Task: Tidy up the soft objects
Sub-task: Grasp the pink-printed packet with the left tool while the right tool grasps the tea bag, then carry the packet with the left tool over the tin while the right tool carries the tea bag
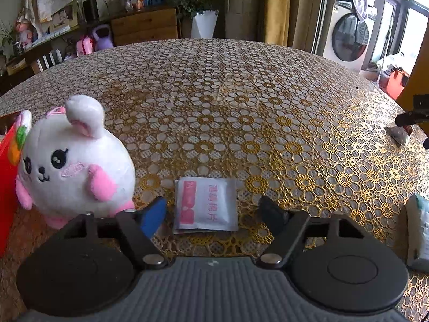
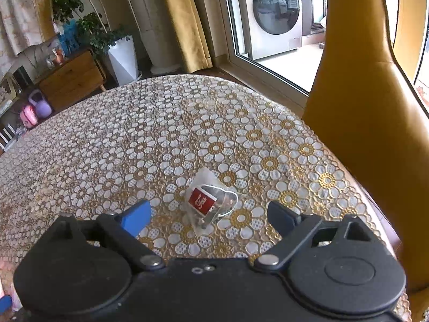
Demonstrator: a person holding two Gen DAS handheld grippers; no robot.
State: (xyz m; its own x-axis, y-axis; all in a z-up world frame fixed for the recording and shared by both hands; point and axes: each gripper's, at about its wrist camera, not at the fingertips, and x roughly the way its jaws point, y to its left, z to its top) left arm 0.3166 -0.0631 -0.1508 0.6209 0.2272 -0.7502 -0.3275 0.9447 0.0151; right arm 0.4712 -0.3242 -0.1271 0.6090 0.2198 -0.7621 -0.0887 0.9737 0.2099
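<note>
On the tabletop [image 1: 241,107], your left gripper [image 1: 213,213] has open fingers around a white packet [image 1: 205,205], and your right gripper [image 2: 211,216] has open fingers around a tea bag [image 2: 207,201].

Your left tongs [image 1: 213,213] have matte black bodies with two round discs, a ribbed grey centre plate, silver pivot rivets, and one blue fingertip [image 1: 153,218] facing one black; your right tongs [image 2: 207,216] match, but their centre is plain black with two small screws beside the rivets
</note>
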